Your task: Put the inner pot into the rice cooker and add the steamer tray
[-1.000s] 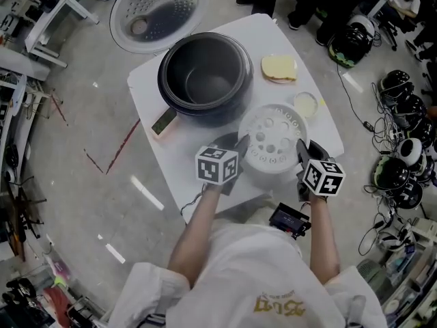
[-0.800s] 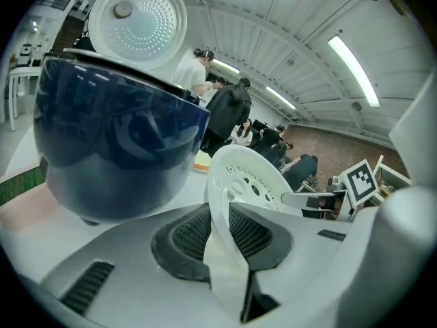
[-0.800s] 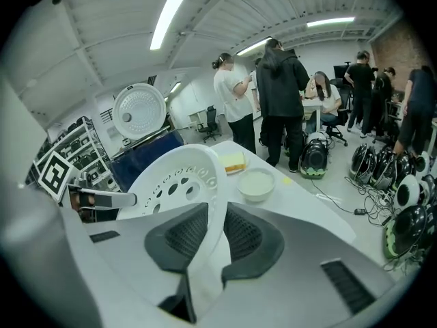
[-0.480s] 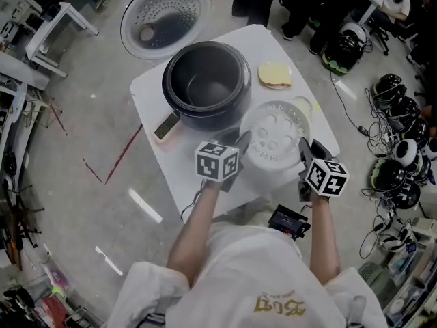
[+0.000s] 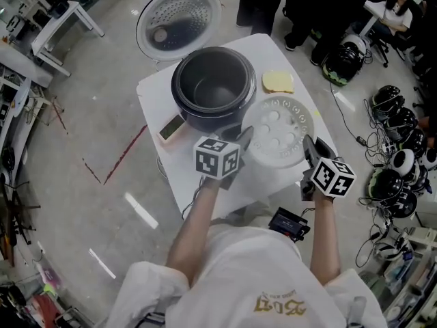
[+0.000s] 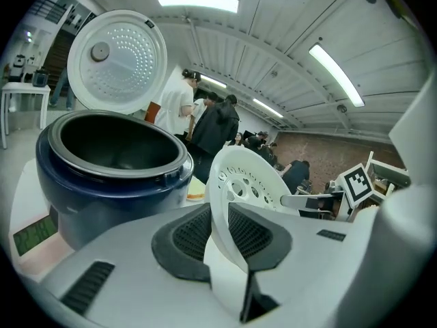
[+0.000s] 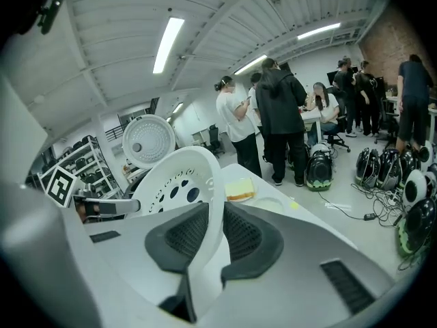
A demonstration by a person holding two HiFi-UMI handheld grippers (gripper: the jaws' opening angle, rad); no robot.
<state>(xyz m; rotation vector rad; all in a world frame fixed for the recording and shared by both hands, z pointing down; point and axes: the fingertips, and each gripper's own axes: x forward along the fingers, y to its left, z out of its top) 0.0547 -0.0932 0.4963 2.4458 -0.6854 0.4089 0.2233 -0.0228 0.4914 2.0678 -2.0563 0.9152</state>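
Note:
The dark blue rice cooker (image 5: 212, 87) stands on the white table (image 5: 158, 94) with the inner pot (image 5: 210, 84) inside it and its lid (image 5: 179, 22) swung open at the back. The white perforated steamer tray (image 5: 278, 132) hangs in the air just right of the cooker and nearer me, held between both grippers. My left gripper (image 5: 242, 137) is shut on the tray's left rim (image 6: 220, 217). On the opposite rim (image 7: 212, 231) my right gripper (image 5: 307, 146) is shut. In the left gripper view the cooker (image 6: 109, 162) sits close on the left.
A yellow sponge (image 5: 278, 81) lies on the table behind the tray, with a small round dish (image 7: 276, 203) beside it. People stand beyond the table's far edge (image 7: 273, 115). Helmets and cables (image 5: 396, 162) crowd the floor to the right.
Both grippers have lifted the steamer tray straight up off the table; it now hangs higher, at about the cooker's rim. The grips on its rim have held.

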